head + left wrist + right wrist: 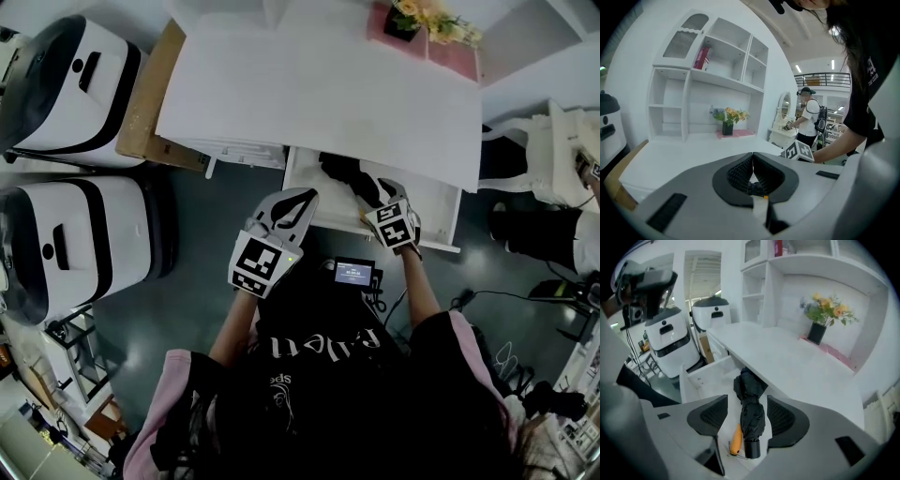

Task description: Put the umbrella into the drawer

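Since the right tongs (747, 417) stand spread, with the umbrella (749, 390) lying between the jaws and apparently touched by neither pad, a careless withdrawal could hook the loose black fabric and drag the umbrella back out. The left tongs (752, 173) are pressed together on nothing and are held near the drawer's front.

The umbrella lies inside the open drawer (710, 378). Its cylindrical end points toward the front, and an orange piece (735, 439) lies just beside that end. Its far end sits beneath the edge of the surface (787, 357). If the drawer is pushed in, the bunched folds may catch on that edge.

No writing can be read with confidence. The small screen (354, 272) at the person's waist, the shirt print (323, 345) and the red book (702, 58) on the shelf (717, 75) are too small or blurred to read.
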`<state>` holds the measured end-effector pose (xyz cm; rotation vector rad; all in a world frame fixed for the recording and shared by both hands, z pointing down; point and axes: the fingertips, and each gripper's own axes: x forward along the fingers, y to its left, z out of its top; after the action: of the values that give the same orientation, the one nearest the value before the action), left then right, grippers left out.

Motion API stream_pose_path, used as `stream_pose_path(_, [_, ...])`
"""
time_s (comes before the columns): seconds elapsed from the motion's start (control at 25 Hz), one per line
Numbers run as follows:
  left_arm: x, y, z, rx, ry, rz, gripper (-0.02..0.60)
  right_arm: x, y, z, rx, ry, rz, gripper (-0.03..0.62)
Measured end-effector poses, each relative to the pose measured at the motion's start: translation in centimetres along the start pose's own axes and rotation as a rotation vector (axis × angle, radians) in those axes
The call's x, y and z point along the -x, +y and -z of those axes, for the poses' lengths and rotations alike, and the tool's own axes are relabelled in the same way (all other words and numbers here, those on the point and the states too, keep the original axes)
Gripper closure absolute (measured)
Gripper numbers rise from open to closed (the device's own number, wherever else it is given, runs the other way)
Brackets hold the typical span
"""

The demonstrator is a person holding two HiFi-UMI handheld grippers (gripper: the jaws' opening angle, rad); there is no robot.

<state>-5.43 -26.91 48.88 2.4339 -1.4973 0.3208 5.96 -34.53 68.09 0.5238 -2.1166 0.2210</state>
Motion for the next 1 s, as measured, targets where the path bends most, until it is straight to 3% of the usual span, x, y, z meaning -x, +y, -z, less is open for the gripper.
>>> stream_pose_path(0.4, [1.3,-4.9,-1.2,-0.045,-0.026,0.026,0.568,12.7,1.5,-4.4,-0.202,-0.406,0.038,0.319])
stream_pose_path(1.0, [6.9,-13.7,-1.8,-0.052,-0.090,-0.010,0.568,26.9,9.9,-4.3,-0.217,-0.705,0.008,0.321])
